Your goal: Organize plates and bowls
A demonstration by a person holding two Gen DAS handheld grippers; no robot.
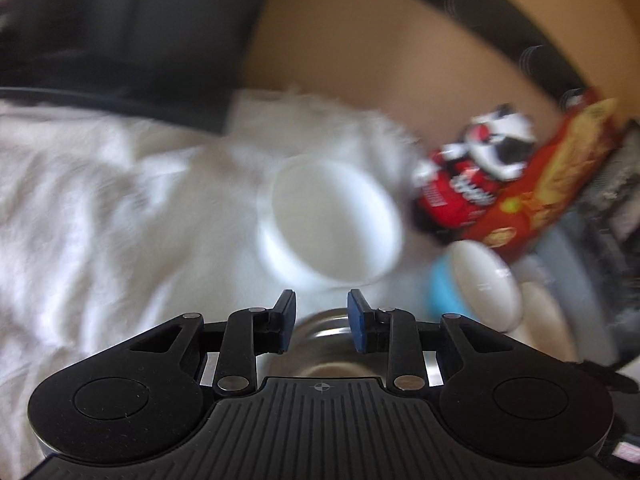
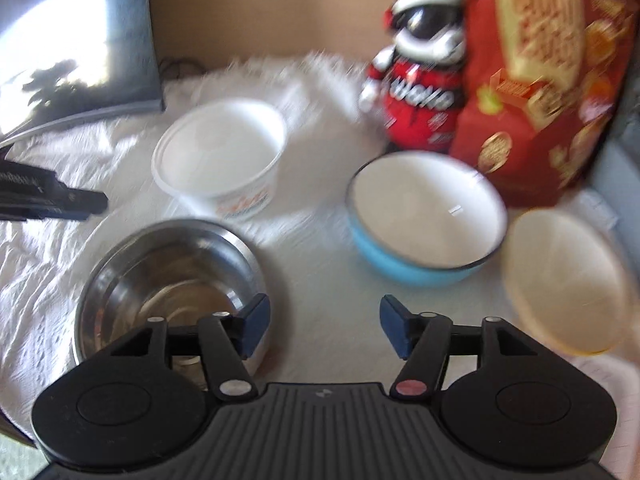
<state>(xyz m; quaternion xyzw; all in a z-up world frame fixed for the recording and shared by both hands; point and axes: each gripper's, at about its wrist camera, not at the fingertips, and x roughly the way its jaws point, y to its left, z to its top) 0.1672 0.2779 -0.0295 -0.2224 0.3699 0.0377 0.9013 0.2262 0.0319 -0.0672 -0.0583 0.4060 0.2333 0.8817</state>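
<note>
Bowls: steel bowl (image 2: 168,280), white tub (image 2: 220,156), blue bowl (image 2: 424,216) and pale dish (image 2: 568,280) sit apart on white cloth (image 2: 40,264).
Left gripper (image 1: 322,320): narrow gap, empty.
Right gripper (image 2: 322,330): wide, empty.
Progress: nothing stacked; all gathering apparently remains.

Steel bowl (image 2: 168,280): shiny bare metal (lower left)
Blue bowl (image 2: 424,216): glossy enamel — smooth white inside
White tub (image 2: 220,156): matt plastic
Tablecloth (image 2: 40,280): crinkled white cloth — rough weave
</note>
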